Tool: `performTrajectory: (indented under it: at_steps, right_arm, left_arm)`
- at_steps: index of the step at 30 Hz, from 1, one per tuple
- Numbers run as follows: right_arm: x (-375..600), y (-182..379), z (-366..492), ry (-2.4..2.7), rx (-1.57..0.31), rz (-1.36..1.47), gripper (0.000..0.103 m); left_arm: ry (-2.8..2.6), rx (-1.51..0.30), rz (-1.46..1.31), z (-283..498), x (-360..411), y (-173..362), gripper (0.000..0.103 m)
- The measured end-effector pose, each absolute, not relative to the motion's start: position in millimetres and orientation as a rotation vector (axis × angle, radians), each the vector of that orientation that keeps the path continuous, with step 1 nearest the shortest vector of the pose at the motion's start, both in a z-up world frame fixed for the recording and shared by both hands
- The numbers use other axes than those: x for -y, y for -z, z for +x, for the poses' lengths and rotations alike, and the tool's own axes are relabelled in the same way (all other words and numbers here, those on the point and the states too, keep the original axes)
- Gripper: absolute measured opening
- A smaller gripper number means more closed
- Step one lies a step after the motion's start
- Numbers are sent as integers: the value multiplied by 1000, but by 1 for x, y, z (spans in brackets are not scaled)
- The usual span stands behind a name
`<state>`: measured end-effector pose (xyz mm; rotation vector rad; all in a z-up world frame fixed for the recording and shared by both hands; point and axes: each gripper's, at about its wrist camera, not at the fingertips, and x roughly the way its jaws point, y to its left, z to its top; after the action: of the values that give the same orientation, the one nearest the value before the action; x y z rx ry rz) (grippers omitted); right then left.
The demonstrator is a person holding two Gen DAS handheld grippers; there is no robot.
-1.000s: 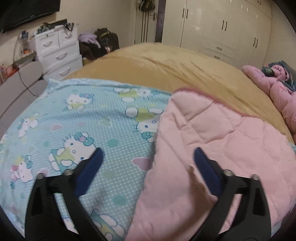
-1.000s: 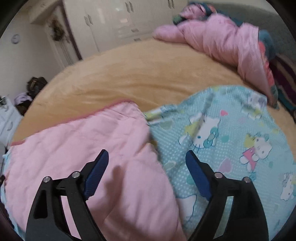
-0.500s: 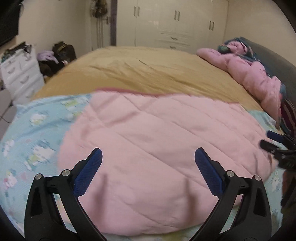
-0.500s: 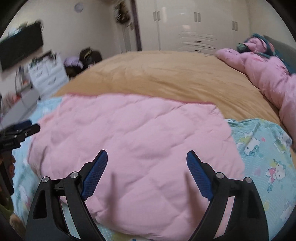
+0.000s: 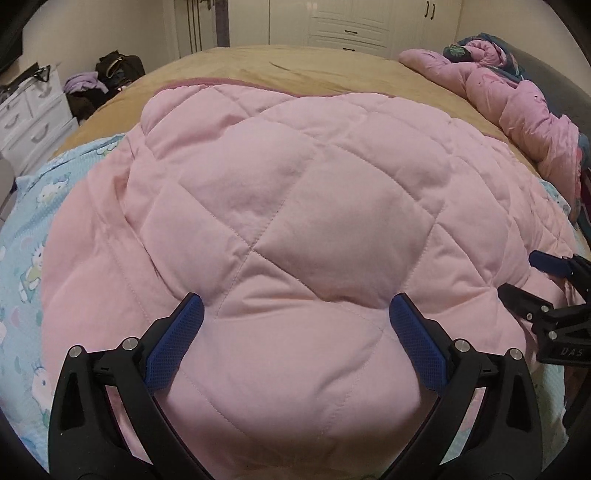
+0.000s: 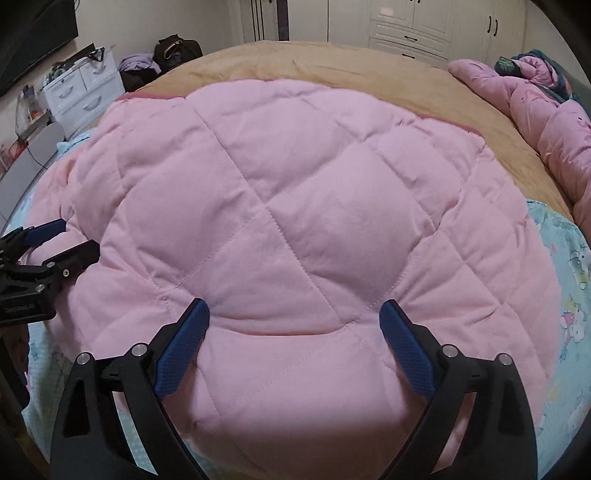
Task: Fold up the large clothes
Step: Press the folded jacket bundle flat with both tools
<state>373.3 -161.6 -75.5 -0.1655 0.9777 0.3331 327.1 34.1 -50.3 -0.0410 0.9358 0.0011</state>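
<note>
A large quilt lies on the bed, its pink quilted side [image 5: 295, 206] folded over the light-blue cartoon-print side [image 5: 26, 236]. My left gripper [image 5: 295, 306] hovers open just over the near part of the pink layer, which bulges up between its blue pads [image 5: 173, 339]. My right gripper [image 6: 293, 310] is close to the pink quilt [image 6: 295, 206] too. Its jaws are opening, with only the quilt's surface below them. Each gripper shows in the other's view: the right gripper [image 5: 521, 275] at the right edge, the left gripper [image 6: 74, 238] at the left edge.
A tan bed cover [image 5: 295, 70] lies under the quilt. A heap of pink bedding [image 5: 517, 107] sits at the far right of the bed. White drawers [image 5: 29, 114] and bags with clothes [image 5: 110, 74] stand left of the bed, white wardrobes [image 5: 351, 22] behind.
Both grippers swung from the quilt's side edges to face its pink middle and sank closer to it. The pink layer now fills both views. The right jaws stand slightly wider.
</note>
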Motion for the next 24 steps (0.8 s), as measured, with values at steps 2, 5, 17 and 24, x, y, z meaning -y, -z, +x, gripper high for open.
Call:
performTrajectory:
  at_steps: [2, 5, 17, 24]
  right_arm:
    - [163, 79, 375, -338, -966, -157, 94]
    - [162, 82, 374, -326, -949, -159, 94]
    - [177, 56, 348, -339, -928, -75, 97]
    - [182, 38, 329, -350, -898, -19, 99]
  left_arm:
    - [-6, -926, -43, 328, -35, 54, 95]
    - [-5, -917, -50, 327, -36, 56, 95]
    - [16, -916, -51, 318, -38, 36, 95]
    - [1, -896, -45, 303, -36, 20, 94]
